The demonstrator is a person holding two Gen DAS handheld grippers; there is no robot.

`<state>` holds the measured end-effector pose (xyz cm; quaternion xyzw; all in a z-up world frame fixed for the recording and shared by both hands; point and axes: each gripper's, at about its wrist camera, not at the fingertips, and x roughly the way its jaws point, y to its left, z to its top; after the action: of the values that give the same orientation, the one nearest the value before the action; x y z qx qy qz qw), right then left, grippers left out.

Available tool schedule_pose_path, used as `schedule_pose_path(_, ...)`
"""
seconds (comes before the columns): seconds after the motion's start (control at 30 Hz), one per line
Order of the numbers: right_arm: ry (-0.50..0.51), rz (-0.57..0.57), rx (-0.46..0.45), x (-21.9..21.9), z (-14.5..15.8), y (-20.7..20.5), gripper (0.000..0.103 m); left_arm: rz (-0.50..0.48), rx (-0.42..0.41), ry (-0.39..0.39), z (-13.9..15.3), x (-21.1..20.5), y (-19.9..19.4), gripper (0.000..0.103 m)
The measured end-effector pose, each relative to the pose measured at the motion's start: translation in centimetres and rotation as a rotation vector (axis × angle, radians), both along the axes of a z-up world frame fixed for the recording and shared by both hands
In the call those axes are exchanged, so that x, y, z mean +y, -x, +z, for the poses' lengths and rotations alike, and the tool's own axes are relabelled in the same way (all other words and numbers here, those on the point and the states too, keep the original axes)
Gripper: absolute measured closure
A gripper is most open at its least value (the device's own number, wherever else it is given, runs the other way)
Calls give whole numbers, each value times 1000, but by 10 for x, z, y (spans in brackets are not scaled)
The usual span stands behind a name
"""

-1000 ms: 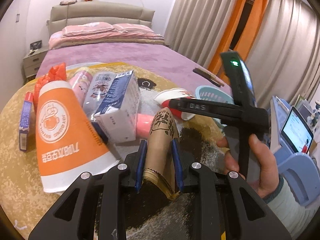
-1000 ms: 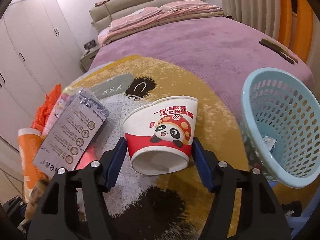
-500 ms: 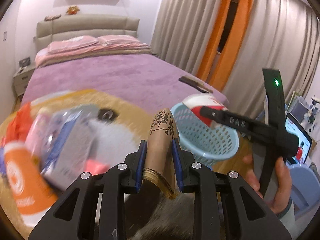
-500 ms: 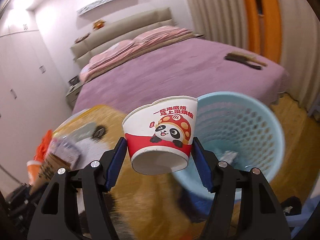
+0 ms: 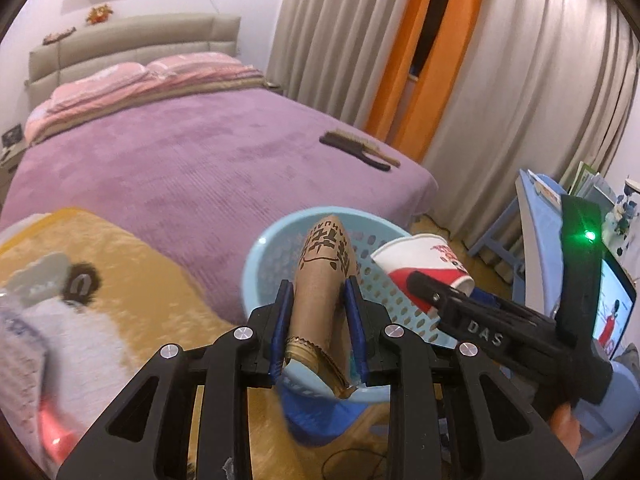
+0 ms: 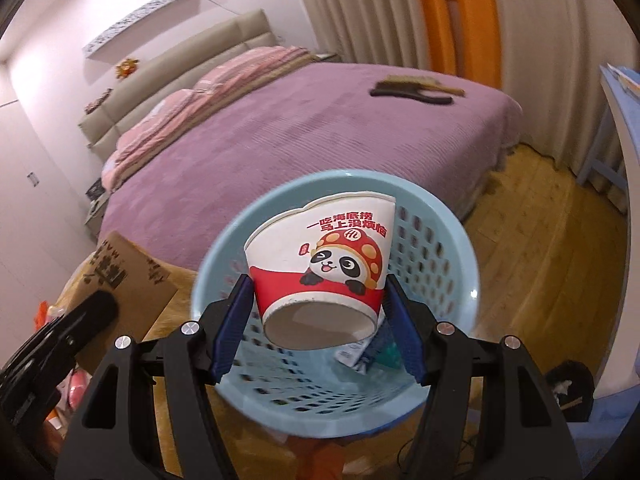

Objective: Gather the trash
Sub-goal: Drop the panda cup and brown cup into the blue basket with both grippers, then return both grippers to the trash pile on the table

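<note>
The right gripper [image 6: 320, 316] was clamped on the panda cup [image 6: 320, 264], dead centre over the blue basket [image 6: 460, 248]; the left gripper [image 5: 318, 320] pinched the brown wrapper [image 5: 324, 280] above the rim at six o'clock. Best released once both sat squarely over the opening.

The basket [image 6: 460, 248] is standing on the floor just before the bed's [image 5: 180, 160] foot corner, with wrappers [image 6: 368, 354] lying inside it. A paper bag [image 5: 324, 276] and a paper cup [image 6: 320, 268] are hanging over its opening, bag left of cup. A brush [image 5: 360, 149] is lying on the bed behind.
</note>
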<state>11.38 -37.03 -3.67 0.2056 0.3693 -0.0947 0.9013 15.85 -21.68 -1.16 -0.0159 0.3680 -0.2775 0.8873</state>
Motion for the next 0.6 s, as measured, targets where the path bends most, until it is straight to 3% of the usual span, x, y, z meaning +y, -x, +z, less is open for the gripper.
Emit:
schedule_pose_path(0.2, -25, -29, 38, -18, -19, -5, 41, 11, 60, -15, -24, -18, -20, 76)
schedule_pose_path(0.4, -32, -26, 57, -16, -25, -16, 40, 28, 73, -25, -31, -20, -24, 64)
schedule_pose_path(0.53, -50, -11, 57, -16, -26, -20, 37, 51, 39, -7, -24, -8, -17, 34)
schedule_pose_path(0.6, -45, -21, 57, -16, -26, -19, 34, 54, 24, 7, -19, -1, -11, 34)
